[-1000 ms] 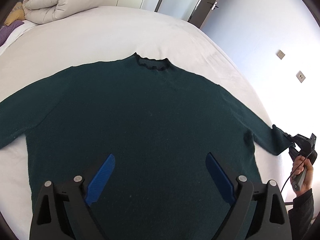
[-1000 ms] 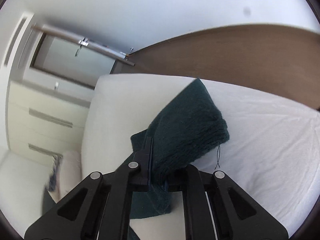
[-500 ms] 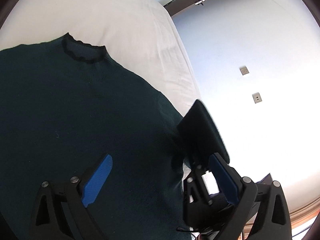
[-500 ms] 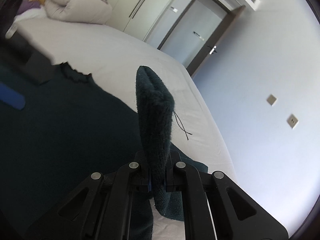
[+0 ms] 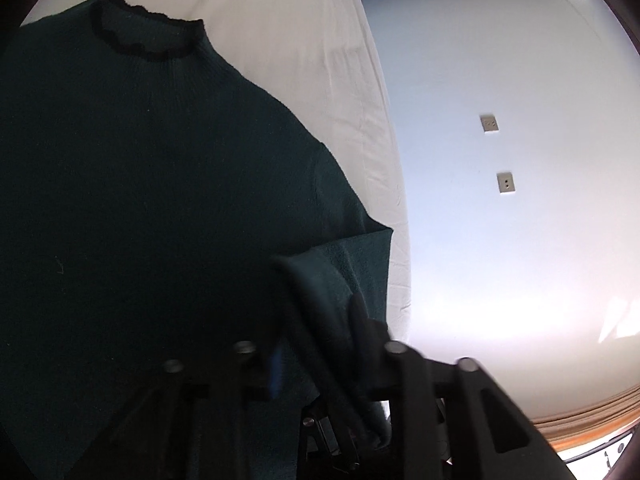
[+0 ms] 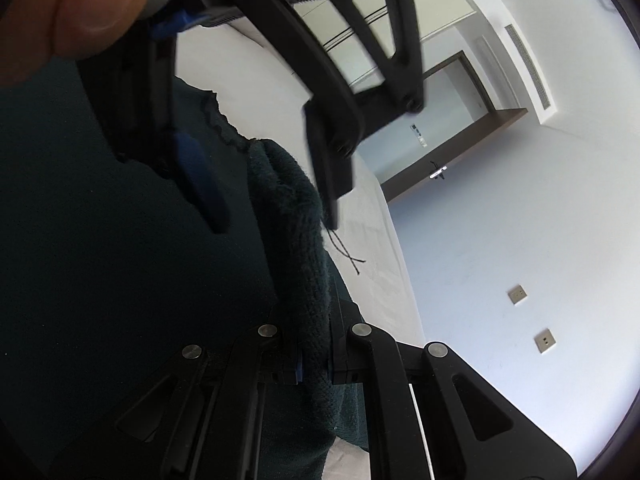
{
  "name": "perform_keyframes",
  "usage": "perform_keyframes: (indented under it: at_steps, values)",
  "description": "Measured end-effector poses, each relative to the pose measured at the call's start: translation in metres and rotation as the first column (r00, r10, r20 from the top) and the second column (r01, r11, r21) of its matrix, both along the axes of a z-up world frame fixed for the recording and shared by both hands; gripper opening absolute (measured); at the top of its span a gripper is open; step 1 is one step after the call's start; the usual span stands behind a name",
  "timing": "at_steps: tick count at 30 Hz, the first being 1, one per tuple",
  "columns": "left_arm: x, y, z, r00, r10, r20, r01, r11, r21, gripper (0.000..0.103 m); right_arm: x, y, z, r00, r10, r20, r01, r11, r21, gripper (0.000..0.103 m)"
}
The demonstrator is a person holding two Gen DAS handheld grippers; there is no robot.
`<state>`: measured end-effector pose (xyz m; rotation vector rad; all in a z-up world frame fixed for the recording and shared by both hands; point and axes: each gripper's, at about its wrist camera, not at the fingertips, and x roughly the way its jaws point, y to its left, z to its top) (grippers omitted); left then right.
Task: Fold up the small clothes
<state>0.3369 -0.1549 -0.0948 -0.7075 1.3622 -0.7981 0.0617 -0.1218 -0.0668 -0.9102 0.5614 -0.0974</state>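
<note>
Two black grippers at one dark green knitted sweater sleeve on white bed: right gripper clamped on sleeve, left gripper closing around it.

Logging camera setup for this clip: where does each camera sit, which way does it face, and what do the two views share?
Left wrist: on the left gripper, looking along its fingers, which are closing on the sleeve cuff, across the dark green sweater on the white bed.
Right wrist: on the right gripper, shut on the same cuff; a fingertip and the left gripper show above.
Shared: sweater, cuff, bed, wall sockets.
</note>
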Motion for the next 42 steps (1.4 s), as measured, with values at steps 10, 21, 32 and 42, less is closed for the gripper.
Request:
perform_keyframes:
  at_steps: [10, 21, 32, 42]
  values:
    - [0.025, 0.093, 0.023, 0.989, 0.091, 0.116, -0.106, 0.986, 0.130, 0.008, 0.004, -0.062, 0.041, 0.992, -0.036, -0.119, 0.091, 0.864, 0.495, 0.074]
    - [0.045, 0.165, -0.019, 0.975, 0.180, 0.126, -0.211, 0.928, 0.308, 0.008, 0.072, -0.217, 0.036, 0.940, -0.091, -0.328, 0.338, 0.133, 0.932, 0.074]
    - [0.040, 0.144, -0.045, 0.975, 0.163, 0.150, -0.208, 0.906, 0.368, 0.009, 0.105, -0.268, 0.011, 0.896, 0.134, -0.423, 0.443, -0.215, 0.870, 0.074]
    - [0.030, 0.156, -0.051, 0.970, 0.184, 0.162, -0.230, 0.911, 0.343, 0.012, 0.217, -0.257, -0.041, 0.836, 0.216, -0.505, 0.549, -0.338, 0.764, 0.074]
